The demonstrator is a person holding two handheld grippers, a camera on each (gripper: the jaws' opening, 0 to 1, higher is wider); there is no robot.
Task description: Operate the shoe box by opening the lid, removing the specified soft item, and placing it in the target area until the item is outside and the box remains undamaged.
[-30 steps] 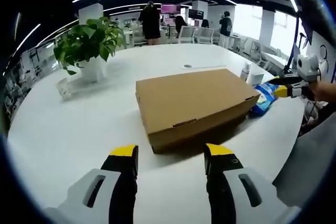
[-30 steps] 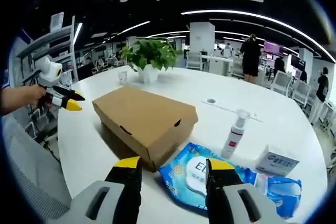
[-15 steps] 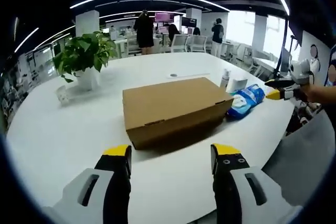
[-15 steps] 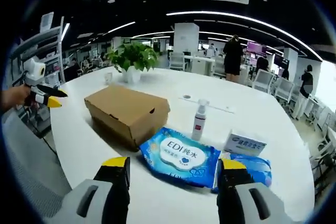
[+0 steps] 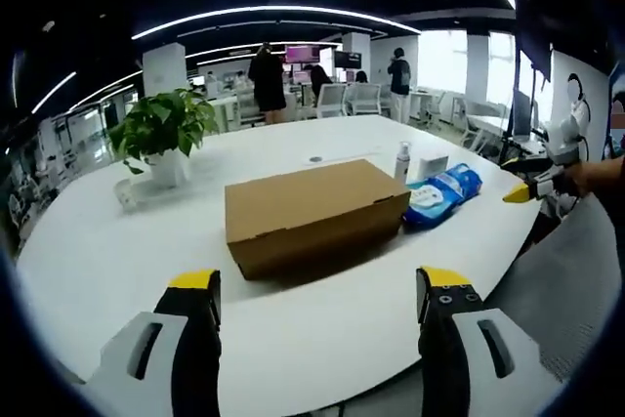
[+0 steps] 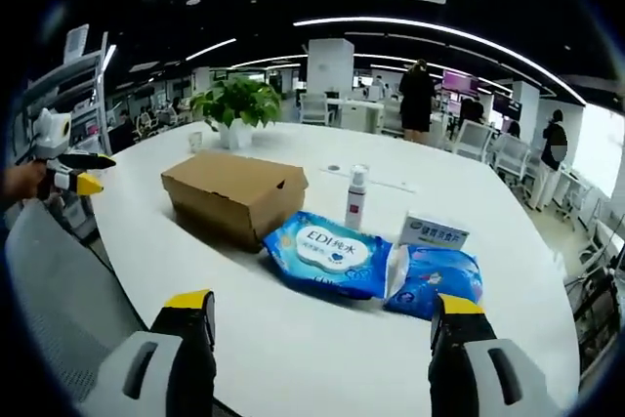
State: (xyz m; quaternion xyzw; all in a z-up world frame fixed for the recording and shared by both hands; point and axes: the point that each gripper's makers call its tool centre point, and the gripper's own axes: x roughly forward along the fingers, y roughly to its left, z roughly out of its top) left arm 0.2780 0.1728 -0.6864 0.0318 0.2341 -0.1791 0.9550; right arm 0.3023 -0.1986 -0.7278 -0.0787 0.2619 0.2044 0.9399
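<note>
Grippers apart; shoe box lies crosswise, closed.

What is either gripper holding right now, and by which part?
Nothing. The left gripper and right gripper are both open and empty, apart from the closed brown cardboard shoe box.

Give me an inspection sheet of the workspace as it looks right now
Surface: white round table, bare at the near edge.
Job's things: cardboard shoe box, lid closed, no damage visible.
Clutter: blue wipes pack beside the box; second blue pack; small white carton; spray bottle; potted plant.
Grippers: left gripper and right gripper both open, holding nothing, back from the box.
Cables: nothing seen.
Surroundings: open office, people standing in the background, chairs, ceiling light strips.
</note>
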